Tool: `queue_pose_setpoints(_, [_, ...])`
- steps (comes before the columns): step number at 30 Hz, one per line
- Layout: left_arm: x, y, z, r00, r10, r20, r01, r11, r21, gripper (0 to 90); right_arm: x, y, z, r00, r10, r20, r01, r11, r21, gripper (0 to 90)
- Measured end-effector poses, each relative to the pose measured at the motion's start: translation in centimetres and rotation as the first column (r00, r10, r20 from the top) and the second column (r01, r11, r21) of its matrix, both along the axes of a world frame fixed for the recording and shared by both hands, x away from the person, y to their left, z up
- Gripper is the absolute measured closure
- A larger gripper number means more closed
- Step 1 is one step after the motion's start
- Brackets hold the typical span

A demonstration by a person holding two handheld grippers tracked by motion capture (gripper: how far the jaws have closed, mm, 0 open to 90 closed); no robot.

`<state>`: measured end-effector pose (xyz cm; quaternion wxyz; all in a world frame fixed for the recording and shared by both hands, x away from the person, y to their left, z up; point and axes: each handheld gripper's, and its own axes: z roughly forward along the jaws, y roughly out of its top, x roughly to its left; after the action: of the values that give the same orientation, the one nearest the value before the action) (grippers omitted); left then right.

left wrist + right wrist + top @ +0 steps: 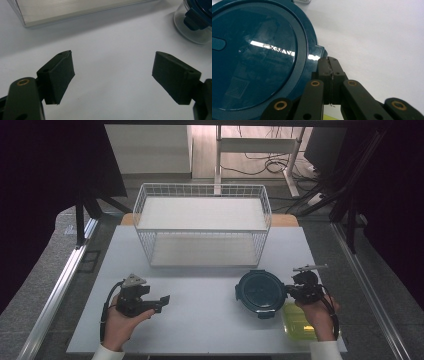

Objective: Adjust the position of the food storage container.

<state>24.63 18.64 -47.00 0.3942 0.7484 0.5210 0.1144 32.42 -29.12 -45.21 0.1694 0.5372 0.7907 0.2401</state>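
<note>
A round glass box with a dark blue lid (260,292) sits on the white surface (200,310), toward the right side, in front of the white wire basket (202,224). The right gripper (290,291) is at the lid's right edge. Its jaws are closed tight together, and I cannot tell if they pinch the lid's little side tab (318,51) or just touch it. The right hand is much nearer. The left gripper (162,302) is well apart on the left, jaws wide open, holding nothing. A yellow-green box (299,322) lies under the right hand (320,317).
</note>
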Motion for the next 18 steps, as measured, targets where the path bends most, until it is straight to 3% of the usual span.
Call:
queue_pose_setpoints(10, [0.0,-0.4,0.0,1.0,-0.01,0.0,0.01,0.9999,0.006,17.3,0.2,0.5,-0.4,0.9999,0.015,-0.004,-0.015,1.0,0.007,89.0])
queue_pose_setpoints(18, [0.0,-0.6,-0.2,0.9999,-0.013,-0.003,0.013,0.9999,0.008,17.3,-0.2,3.1,-0.6,0.9971,0.075,-0.011,-0.074,0.997,0.029,89.0])
